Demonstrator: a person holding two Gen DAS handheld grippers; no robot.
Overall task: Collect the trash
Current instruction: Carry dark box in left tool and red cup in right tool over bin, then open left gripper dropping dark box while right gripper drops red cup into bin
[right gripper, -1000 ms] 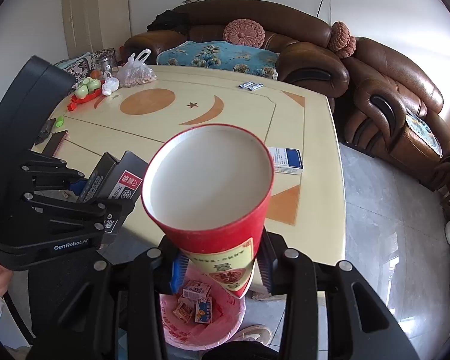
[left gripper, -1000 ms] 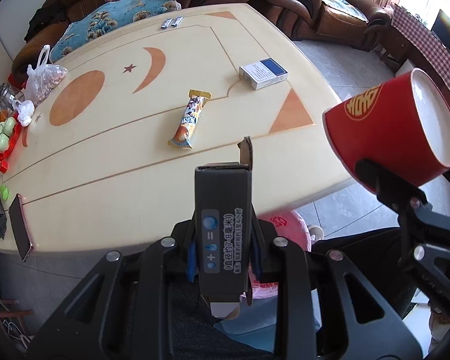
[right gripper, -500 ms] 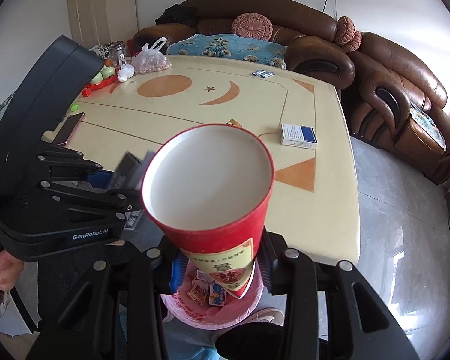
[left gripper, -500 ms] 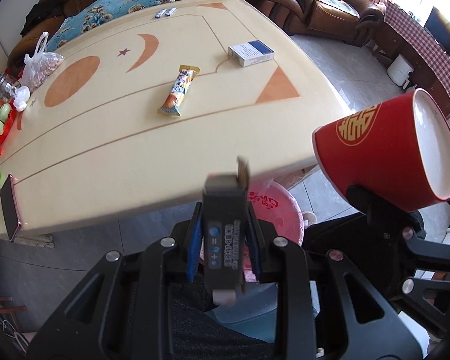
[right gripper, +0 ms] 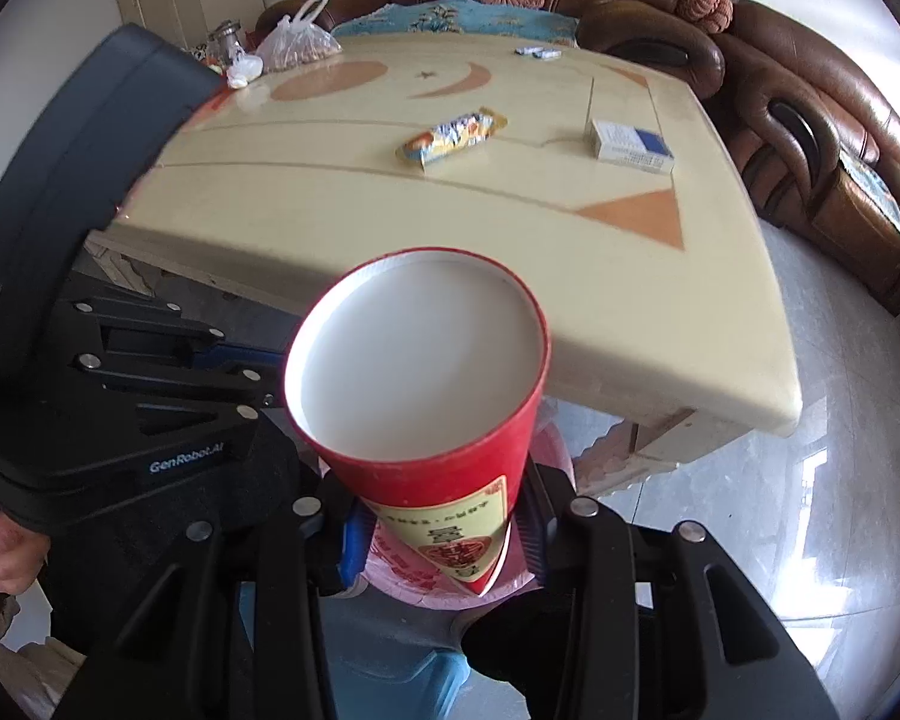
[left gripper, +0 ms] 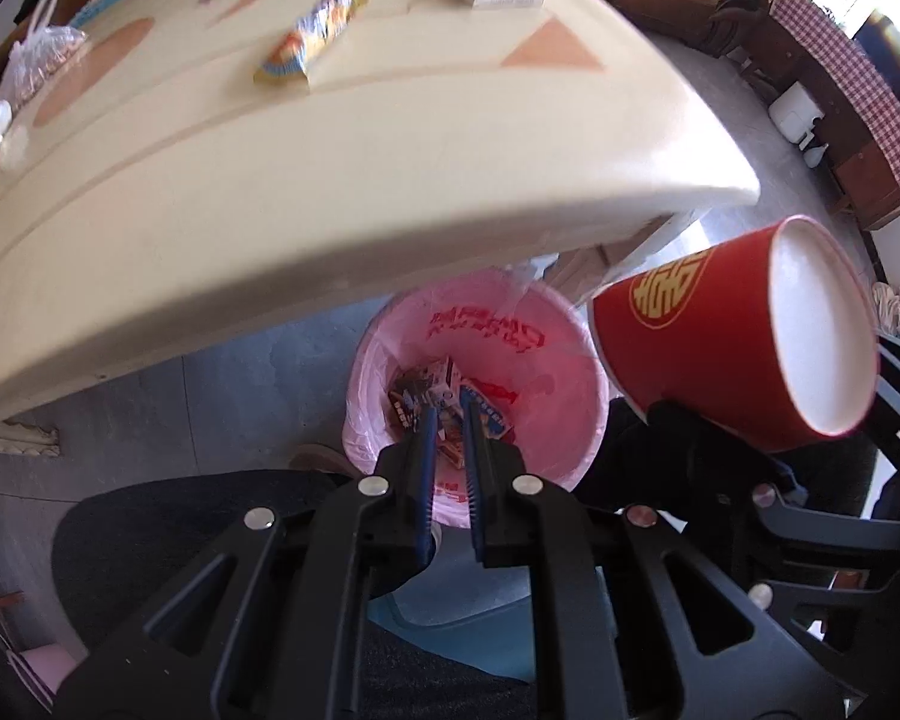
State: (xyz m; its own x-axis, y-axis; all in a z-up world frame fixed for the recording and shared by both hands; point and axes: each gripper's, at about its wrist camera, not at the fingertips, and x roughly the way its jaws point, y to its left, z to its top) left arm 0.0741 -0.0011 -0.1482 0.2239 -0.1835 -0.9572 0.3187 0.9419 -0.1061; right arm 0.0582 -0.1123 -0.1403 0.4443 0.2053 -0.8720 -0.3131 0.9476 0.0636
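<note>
Left gripper [left gripper: 450, 420] points steeply down over the pink-lined trash bin [left gripper: 564, 360], its fingers [left gripper: 427, 438] having just closed together with nothing between them; small cartons lie in the bin below. Right gripper [right gripper: 444, 516] is clamped on the base of a tilted red paper cup [right gripper: 426, 384], gold character on its side, held above the bin. "GenRobot.AI" is printed on the left gripper's body. A snack wrapper [right gripper: 450, 135] and a blue-and-white pack [right gripper: 630, 147] lie on the counter [right gripper: 510, 228].
</note>
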